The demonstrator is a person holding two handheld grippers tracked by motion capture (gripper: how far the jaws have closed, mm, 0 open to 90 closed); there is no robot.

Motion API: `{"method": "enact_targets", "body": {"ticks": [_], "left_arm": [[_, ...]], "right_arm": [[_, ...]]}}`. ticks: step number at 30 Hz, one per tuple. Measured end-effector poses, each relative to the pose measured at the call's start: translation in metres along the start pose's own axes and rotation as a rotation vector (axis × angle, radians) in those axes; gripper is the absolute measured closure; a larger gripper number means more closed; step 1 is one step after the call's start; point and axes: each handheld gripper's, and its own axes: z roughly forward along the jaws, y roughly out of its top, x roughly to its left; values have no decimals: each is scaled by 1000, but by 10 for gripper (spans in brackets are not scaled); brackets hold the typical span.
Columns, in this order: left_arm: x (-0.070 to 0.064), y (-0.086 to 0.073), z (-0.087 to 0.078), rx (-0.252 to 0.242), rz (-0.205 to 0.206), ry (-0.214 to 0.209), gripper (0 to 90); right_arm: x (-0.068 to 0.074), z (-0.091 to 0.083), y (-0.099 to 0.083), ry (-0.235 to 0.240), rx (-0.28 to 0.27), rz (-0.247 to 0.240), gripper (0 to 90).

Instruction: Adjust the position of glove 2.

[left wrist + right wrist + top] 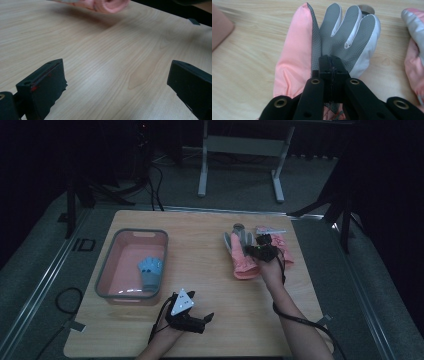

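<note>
A pink glove with a grey palm (pixel 240 252) lies palm up, right of the table's middle. My right gripper (pixel 261 251) sits over it. In the right gripper view the jaws of the right gripper (pixel 331 61) are pressed together on the grey palm fabric of this glove (pixel 342 35). My left gripper (pixel 201 305) rests near the front edge, jaws wide apart. In the left gripper view the left gripper (pixel 116 65) has only bare wood between its jaws, and the glove's pink cuff (pixel 110 5) lies farther off.
A pink basin (pixel 107 265) stands at the left with a blue glove (pixel 151 270) inside. A second pink glove (pixel 284 247) lies just right of the first, seen also at the right gripper view's edge (pixel 414 50). Bare wood (pixel 210 275) separates basin and gloves.
</note>
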Motion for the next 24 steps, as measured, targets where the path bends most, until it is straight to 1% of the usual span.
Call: {"method": "enact_targets", "body": {"ticks": [2,4,5,6,7,9,10,12,14,15,16,17,19,21,24], "left_arm": [[0,-1,0,-7,-9,9,19],[0,-1,0,-12,-5,4,19],[0,-2,0,-10,5,10,19],[-1,-2,1,-11,17,8,19],[-1,-3,1,-11,18,-4,19],[-1,-3,1,-18,18,-13,19],[-2,-3,1,-16,23,-13,19],[-3,-4,1,-12,40,-11,19],[-5,-4,0,-12,40,-13,18],[-5,-4,0,-11,41,-13,19],[-5,-4,0,-5,47,-6,19],[-6,-5,0,-4,56,7,19],[-7,-6,0,5,60,15,19],[-7,-6,-1,0,54,16,19],[-7,-8,-2,-10,52,24,19]], "right_arm": [[11,-12,-6,-13,-18,16,890],[18,-21,-14,-16,-39,51,890],[23,-24,-17,-24,-38,45,890],[27,-27,-20,-38,-37,41,890],[30,-29,-23,-38,-43,53,890],[36,-33,-29,-36,-48,71,890],[39,-35,-32,-35,-55,74,890],[46,-37,-39,-27,-58,100,890],[51,-37,-45,-10,-63,124,889],[53,-36,-48,-11,-65,130,889],[56,-36,-50,-20,-64,123,889],[58,-35,-52,-23,-65,127,889],[61,-32,-57,-32,-67,128,889],[61,-28,-61,-25,-55,135,888],[60,-21,-64,-29,-43,142,888]]}}
